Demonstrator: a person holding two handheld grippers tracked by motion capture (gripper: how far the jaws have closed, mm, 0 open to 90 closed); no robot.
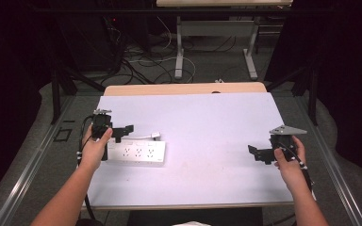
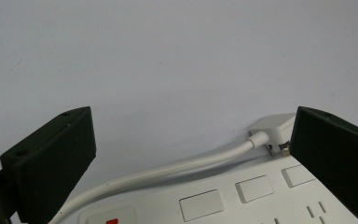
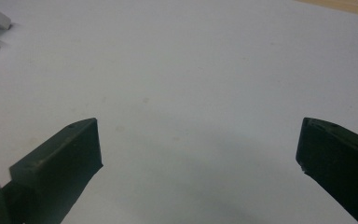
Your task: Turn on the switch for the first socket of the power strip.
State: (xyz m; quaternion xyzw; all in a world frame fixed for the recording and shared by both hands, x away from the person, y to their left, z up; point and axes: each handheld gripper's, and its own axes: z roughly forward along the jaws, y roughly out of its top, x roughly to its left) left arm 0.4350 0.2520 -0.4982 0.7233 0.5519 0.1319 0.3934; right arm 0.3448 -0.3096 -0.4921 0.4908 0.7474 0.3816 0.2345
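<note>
A white rectangular plastic power strip (image 1: 136, 152) lies flat on the left half of the white table top (image 1: 202, 136), its long side running left to right, with rows of sockets on its upper face and a small red mark near one end in the left gripper view (image 2: 242, 196). A thin white cable (image 1: 141, 138) leaves the strip's left end and runs along its far side to a small white plug (image 1: 156, 135) that rests on the table just beyond the strip's far right part; in the left gripper view the cable (image 2: 168, 170) curves across between the two black jaws and the plug (image 2: 272, 128) sits just beside the right-hand jaw. The black left gripper (image 1: 122, 131), held in the person's left hand (image 1: 95, 149), hovers at the strip's left end, over its far edge, with its jaws spread wide apart and nothing clamped between them. The black right gripper (image 1: 259, 154), topped by a grey three-cornered plate, is held in the person's right hand (image 1: 290, 162) near the right edge of the table, well apart from the strip, pointing left; its jaws also stand wide apart over bare table (image 3: 191, 93). Beyond the far edge of the table, dark cables lie on a grey floor (image 1: 217, 61) by metal table legs.
</note>
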